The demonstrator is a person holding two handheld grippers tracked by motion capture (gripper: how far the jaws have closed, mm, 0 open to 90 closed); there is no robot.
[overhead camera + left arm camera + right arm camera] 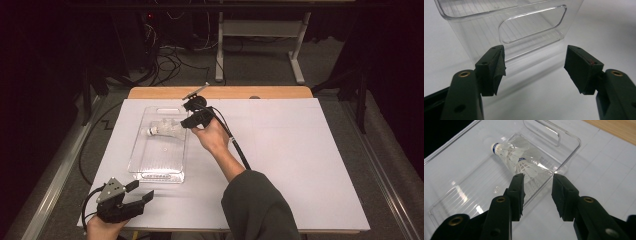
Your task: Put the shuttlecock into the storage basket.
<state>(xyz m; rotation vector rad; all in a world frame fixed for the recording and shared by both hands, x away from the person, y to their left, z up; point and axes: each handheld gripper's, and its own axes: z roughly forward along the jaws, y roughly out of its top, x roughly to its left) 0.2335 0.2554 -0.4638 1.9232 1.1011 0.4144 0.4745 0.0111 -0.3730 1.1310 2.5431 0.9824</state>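
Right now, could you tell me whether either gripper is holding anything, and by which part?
Nothing is held. The right gripper stands open above the shuttlecocks in the clear tray; the left gripper is open, empty.

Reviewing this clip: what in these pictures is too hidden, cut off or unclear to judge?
- Shuttlecocks in the clear bin: stacked and white on white in the right gripper view, tiny in the high view; the count is uncertain.
- Right gripper, high view: the hand covers its body, so the jaw gap is unreadable there.
- Bin, left gripper view: top cut off by the frame edge; contents unseen.
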